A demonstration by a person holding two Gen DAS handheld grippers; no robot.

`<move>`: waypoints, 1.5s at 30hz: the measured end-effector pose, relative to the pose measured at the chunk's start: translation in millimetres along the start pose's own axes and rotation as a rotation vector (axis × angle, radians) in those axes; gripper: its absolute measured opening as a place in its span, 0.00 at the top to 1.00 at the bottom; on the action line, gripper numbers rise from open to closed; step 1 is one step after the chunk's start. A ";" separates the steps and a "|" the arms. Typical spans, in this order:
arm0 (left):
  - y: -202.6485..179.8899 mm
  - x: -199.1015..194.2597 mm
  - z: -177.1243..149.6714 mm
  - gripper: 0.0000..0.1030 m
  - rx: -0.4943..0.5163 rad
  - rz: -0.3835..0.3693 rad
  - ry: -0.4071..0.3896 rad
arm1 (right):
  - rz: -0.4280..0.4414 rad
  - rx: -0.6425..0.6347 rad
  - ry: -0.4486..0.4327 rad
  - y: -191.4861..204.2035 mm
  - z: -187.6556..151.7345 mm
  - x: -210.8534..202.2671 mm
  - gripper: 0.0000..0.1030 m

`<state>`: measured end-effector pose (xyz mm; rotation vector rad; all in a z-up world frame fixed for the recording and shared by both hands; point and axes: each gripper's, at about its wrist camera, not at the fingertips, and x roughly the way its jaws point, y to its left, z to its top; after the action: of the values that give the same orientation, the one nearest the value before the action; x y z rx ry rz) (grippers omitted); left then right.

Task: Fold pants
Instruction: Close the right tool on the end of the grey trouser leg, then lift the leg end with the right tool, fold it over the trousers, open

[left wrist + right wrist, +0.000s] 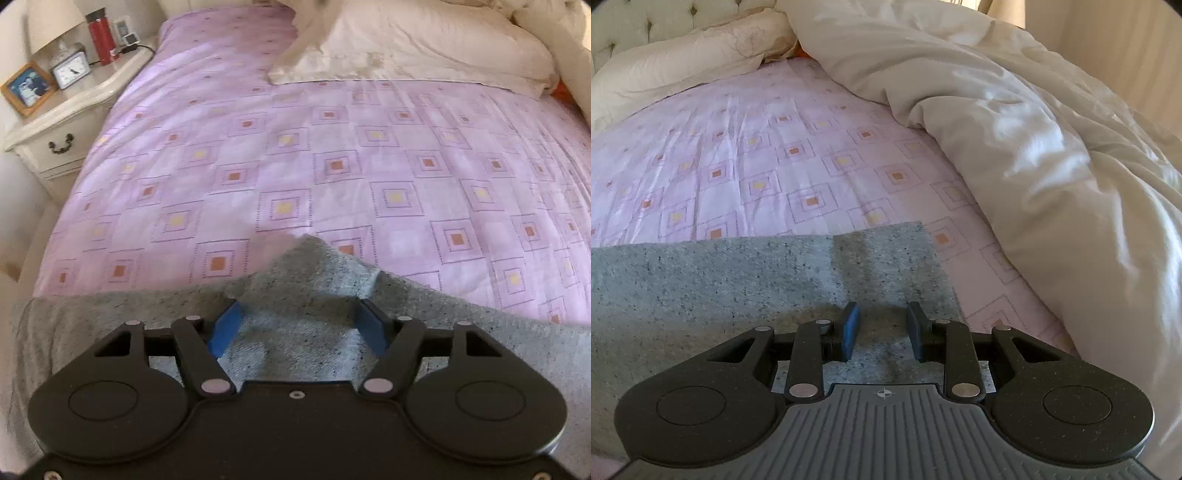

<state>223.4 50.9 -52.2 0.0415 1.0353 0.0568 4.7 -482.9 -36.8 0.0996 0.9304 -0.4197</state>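
Grey speckled pants [306,295] lie across the near edge of a bed with a lilac patterned cover [295,166]. My left gripper [299,325] is open, its blue pads [225,328] wide apart, and a raised, blurred peak of the cloth stands between and just beyond them. In the right wrist view the pants [738,280] lie flat, their right edge ending on the bed cover [775,166]. Low over that end sits my right gripper [882,332], open with a narrower gap between its fingers [851,328]; flat cloth shows through the gap.
A bedside cabinet [62,125] at the left carries a lamp, a clock, a photo frame and a red bottle [100,37]. Cream pillows [424,48] lie at the head of the bed. A bunched cream duvet [1034,129] fills the bed's right side.
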 end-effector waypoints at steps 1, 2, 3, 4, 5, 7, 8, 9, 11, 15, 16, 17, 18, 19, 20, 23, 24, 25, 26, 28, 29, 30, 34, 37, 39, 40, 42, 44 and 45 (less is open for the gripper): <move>-1.2 -2.9 -0.9 0.36 0.002 0.013 -0.001 | -0.007 -0.005 0.001 -0.4 -0.1 0.2 0.74; -3.4 -7.2 -3.0 0.38 0.008 0.019 -0.004 | -0.012 -0.009 -0.003 -1.4 -0.2 0.4 0.74; -6.5 -12.1 -5.8 0.38 0.013 0.021 -0.007 | -0.007 -0.005 -0.013 -3.6 -0.9 -0.7 0.74; -9.3 -18.4 -10.2 0.38 0.024 0.002 -0.012 | 0.003 0.008 -0.025 -6.6 -1.9 -2.2 0.74; -12.2 -23.9 -14.5 0.38 0.034 -0.020 -0.013 | 0.017 0.030 -0.040 -11.7 -3.7 -4.6 0.73; -21.8 -36.5 -26.0 0.38 0.067 -0.063 -0.003 | 0.034 0.092 -0.059 -24.6 -8.4 -10.6 0.69; -26.7 -43.1 -31.9 0.38 0.083 -0.082 -0.001 | 0.044 0.120 -0.067 -31.0 -11.3 -13.9 0.62; -32.5 -49.3 -37.5 0.38 0.101 -0.098 0.003 | 0.053 0.149 -0.073 -37.2 -14.6 -18.3 0.58; -45.8 -57.4 -50.5 0.38 0.150 -0.131 0.013 | 0.062 0.198 -0.080 -49.1 -23.2 -28.3 0.47; -70.2 -66.7 -77.2 0.38 0.248 -0.166 0.044 | 0.102 0.267 -0.038 -63.1 -43.1 -44.2 0.43; -74.8 -67.3 -83.2 0.38 0.267 -0.171 0.052 | 0.122 0.299 -0.034 -66.4 -48.5 -47.3 0.42; -78.3 -66.6 -88.8 0.38 0.279 -0.173 0.062 | 0.148 0.339 -0.029 -70.4 -53.3 -48.5 0.40; -81.1 -64.4 -93.5 0.38 0.288 -0.174 0.077 | 0.178 0.380 -0.020 -73.0 -58.8 -48.7 0.39; -82.9 -60.2 -96.0 0.37 0.295 -0.172 0.091 | 0.213 0.421 -0.006 -76.0 -62.7 -45.6 0.36; -84.4 -60.6 -99.2 0.36 0.298 -0.160 0.079 | 0.244 0.461 0.006 -78.4 -65.7 -40.5 0.34; -87.3 -62.9 -101.0 0.36 0.313 -0.141 0.065 | 0.293 0.527 -0.036 -78.5 -65.4 -25.8 0.27; -86.9 -62.9 -99.3 0.36 0.310 -0.142 0.074 | 0.302 0.544 -0.052 -77.4 -62.3 -21.6 0.26; -86.6 -63.3 -97.4 0.37 0.305 -0.145 0.084 | 0.305 0.566 -0.066 -76.4 -59.4 -17.8 0.25; -87.3 -65.9 -95.2 0.38 0.297 -0.154 0.097 | 0.305 0.592 -0.082 -75.9 -56.0 -14.4 0.25; -89.7 -71.2 -89.1 0.38 0.280 -0.183 0.110 | 0.311 0.645 -0.087 -76.0 -49.3 -8.0 0.26; -93.4 -74.8 -85.0 0.38 0.277 -0.198 0.106 | 0.321 0.662 -0.083 -76.3 -46.1 -5.3 0.44; -98.1 -77.2 -81.0 0.38 0.281 -0.207 0.096 | 0.344 0.668 -0.069 -76.9 -44.3 -2.3 0.66; -137.7 -89.3 -65.9 0.38 0.334 -0.253 0.049 | 0.318 0.623 -0.066 -71.4 -40.3 -5.3 0.88; -171.4 -91.0 -57.2 0.38 0.372 -0.292 0.039 | 0.311 0.533 -0.107 -62.1 -33.8 -23.7 0.88; -195.2 -84.8 -51.2 0.38 0.399 -0.316 0.048 | 0.330 0.518 -0.126 -61.9 -28.5 -33.9 0.88; -207.0 -80.5 -50.5 0.38 0.408 -0.321 0.059 | 0.339 0.510 -0.133 -62.1 -24.6 -38.5 0.88; -226.9 -72.1 -49.7 0.38 0.422 -0.336 0.084 | 0.352 0.493 -0.142 -63.0 -18.1 -45.2 0.88; -244.1 -61.0 -48.7 0.38 0.428 -0.323 0.095 | 0.367 0.469 -0.145 -61.4 -12.0 -49.6 0.88; -247.4 -57.8 -48.7 0.38 0.425 -0.304 0.092 | 0.371 0.457 -0.148 -61.4 -10.7 -53.0 0.88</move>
<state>158.8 -199.4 -42.5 0.2685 1.1208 -0.4421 -55.2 -520.0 4.8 0.6401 0.6383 -0.2825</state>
